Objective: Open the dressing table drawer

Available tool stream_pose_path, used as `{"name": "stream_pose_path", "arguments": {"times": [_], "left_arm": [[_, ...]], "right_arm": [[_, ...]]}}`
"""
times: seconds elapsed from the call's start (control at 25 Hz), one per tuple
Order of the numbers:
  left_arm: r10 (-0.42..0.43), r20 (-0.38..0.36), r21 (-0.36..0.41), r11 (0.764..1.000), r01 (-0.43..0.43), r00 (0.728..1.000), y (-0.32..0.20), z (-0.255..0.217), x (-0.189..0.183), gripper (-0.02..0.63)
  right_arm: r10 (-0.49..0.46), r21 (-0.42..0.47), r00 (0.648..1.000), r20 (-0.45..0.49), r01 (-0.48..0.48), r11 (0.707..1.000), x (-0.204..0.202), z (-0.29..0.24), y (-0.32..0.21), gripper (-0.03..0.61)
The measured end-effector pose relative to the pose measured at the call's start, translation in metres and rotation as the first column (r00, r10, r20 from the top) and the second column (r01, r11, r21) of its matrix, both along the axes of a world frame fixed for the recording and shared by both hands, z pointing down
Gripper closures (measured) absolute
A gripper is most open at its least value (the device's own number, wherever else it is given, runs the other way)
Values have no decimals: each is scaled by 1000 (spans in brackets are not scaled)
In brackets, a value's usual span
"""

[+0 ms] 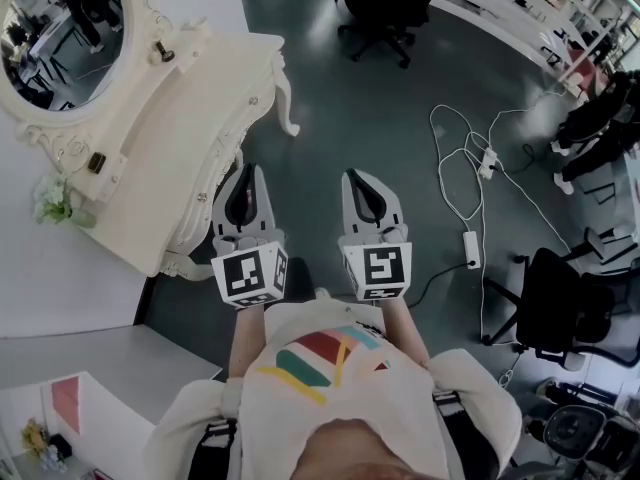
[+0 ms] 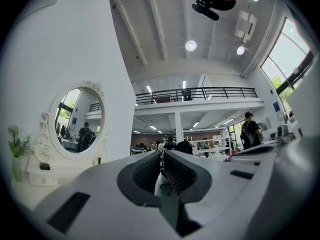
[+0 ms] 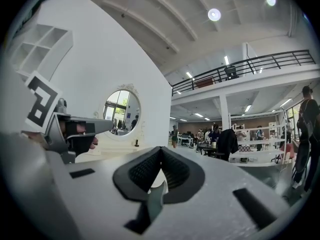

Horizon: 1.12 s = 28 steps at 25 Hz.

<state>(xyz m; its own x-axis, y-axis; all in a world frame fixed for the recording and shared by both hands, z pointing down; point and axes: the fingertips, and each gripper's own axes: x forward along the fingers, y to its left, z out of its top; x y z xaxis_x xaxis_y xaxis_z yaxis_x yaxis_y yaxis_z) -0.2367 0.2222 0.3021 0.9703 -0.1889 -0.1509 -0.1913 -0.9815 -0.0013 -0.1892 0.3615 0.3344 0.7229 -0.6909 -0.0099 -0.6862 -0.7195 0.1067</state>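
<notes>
A cream dressing table (image 1: pixel 150 158) with an oval mirror (image 1: pixel 65 28) stands at the left of the head view, its carved front facing right. I cannot make out the drawer's handle on that front. My left gripper (image 1: pixel 248 173) hangs beside the table's front edge, apart from it, jaws together and empty. My right gripper (image 1: pixel 362 178) is level with it over the dark floor, shut and empty. The left gripper view shows shut jaws (image 2: pixel 162 156) and the mirror (image 2: pixel 77 119) to the left. In the right gripper view the shut jaws (image 3: pixel 161 151) point past the mirror (image 3: pixel 121 111).
A small vase of flowers (image 1: pixel 50 203) stands on the table's near end. White cables and a power strip (image 1: pixel 470 248) lie on the floor at right. Office chairs stand ahead (image 1: pixel 390 8) and at right (image 1: pixel 560 308). A white cabinet (image 1: pixel 60 368) is at lower left.
</notes>
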Motion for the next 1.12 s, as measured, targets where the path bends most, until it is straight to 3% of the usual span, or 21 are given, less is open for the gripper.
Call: {"name": "stream_pose_path", "arguments": {"times": [0.24,0.56,0.8,1.12], "left_arm": [[20,-10,27,999,-20,1000,1,1,34,594],[8,-83,45,999,-4,996,-29,-17,85,594],[-11,-49,65,998,14,999,-53,-9,138,594],[-2,-27,14,1000,2,1000,-93,3,212,594]], "right_arm": [[33,4,999,-5,-33,999,30,5,11,578],[12,20,999,-40,-11,1000,82,4,-17,578],[-22,11,998,-50,23,1000,134,3,-52,578],[-64,-9,998,1,64,998,205,16,-100,578]]}}
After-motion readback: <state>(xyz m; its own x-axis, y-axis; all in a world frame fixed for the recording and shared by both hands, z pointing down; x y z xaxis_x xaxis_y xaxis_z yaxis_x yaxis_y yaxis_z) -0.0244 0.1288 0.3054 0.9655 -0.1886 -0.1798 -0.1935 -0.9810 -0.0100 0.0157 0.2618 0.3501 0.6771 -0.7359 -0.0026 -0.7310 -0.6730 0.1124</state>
